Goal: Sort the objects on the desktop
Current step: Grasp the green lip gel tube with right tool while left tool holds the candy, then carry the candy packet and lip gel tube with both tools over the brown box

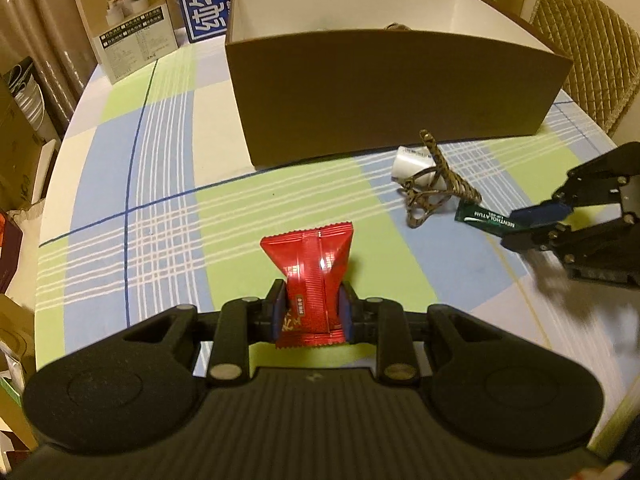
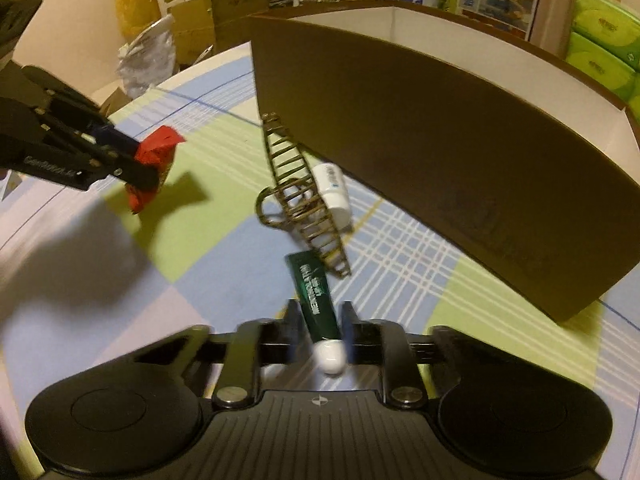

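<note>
**Both claws loaded in front of the box**

The bench (image 1: 168, 152) carries a checked cloth of green, blue and white squares. Toward its far side stands a large brown box (image 1: 392, 92), open at the top with a white inside; something small shows over its near wall, too hidden to name.

The left claw (image 1: 312, 312) is clamped on a red snack packet (image 1: 310, 268), which sticks up and forward between the two fingers, near the middle of the bench and well short of the box. From the right wrist view the same packet (image 2: 154, 160) hangs in the claw at the far left, lifted off the cloth with its shadow below.

The right claw (image 2: 320, 320) is closed on a green tube (image 2: 314, 300) with a white cap at the near end; the tube points away toward the box. It is blurred, so whether its far tip touches the cloth is hard to say.

Just near the box's front wall lies a patterned hair clip (image 1: 432, 188), resting over a small white tube (image 1: 416, 168). The clip's near end sits just beside the green tube's far end.
</note>
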Demonstrator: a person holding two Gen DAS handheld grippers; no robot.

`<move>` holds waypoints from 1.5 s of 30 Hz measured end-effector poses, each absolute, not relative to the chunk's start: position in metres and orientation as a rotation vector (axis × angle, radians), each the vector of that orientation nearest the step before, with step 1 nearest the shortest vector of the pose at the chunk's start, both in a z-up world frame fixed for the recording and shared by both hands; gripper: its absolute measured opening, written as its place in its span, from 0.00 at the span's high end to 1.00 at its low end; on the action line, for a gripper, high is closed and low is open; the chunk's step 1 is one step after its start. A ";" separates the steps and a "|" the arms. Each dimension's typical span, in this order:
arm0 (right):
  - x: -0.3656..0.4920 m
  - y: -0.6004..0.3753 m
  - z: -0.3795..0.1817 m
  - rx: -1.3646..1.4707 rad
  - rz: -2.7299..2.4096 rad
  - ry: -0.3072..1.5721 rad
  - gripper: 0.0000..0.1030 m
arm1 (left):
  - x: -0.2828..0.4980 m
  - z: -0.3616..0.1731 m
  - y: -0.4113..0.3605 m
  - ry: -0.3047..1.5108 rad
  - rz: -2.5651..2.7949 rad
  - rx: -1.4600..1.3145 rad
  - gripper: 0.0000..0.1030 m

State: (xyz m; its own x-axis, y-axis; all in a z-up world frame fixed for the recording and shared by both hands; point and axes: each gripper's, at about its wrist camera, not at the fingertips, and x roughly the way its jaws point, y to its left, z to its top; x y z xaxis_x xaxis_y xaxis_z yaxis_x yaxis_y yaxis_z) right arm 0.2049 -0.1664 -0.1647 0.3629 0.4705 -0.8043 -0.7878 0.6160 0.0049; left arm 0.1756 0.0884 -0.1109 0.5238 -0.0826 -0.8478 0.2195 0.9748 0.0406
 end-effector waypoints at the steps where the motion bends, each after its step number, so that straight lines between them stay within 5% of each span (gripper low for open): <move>1: 0.203 -0.167 -0.164 -0.425 0.839 0.877 0.87 | 0.176 -0.112 0.088 1.010 -0.180 0.148 0.78; 16: 0.203 -0.161 -0.160 -0.377 0.785 0.886 0.79 | 0.180 -0.118 0.083 1.039 -0.185 0.135 0.78; 21: 0.202 -0.155 -0.160 -0.390 0.791 0.896 0.87 | 0.178 -0.119 0.082 1.040 -0.187 0.130 0.78; 45: 0.195 -0.214 -0.103 -0.150 0.669 1.015 0.87 | 0.175 -0.081 0.080 0.985 -0.185 0.121 0.78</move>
State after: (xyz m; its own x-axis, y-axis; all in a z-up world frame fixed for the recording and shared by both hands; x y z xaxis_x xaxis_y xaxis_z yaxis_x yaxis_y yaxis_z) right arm 0.1947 -0.2139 -0.1029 0.3495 0.4463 -0.8238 -0.5809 0.7931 0.1833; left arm 0.1754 0.0800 -0.0810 0.5390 -0.1005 -0.8363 0.2096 0.9776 0.0177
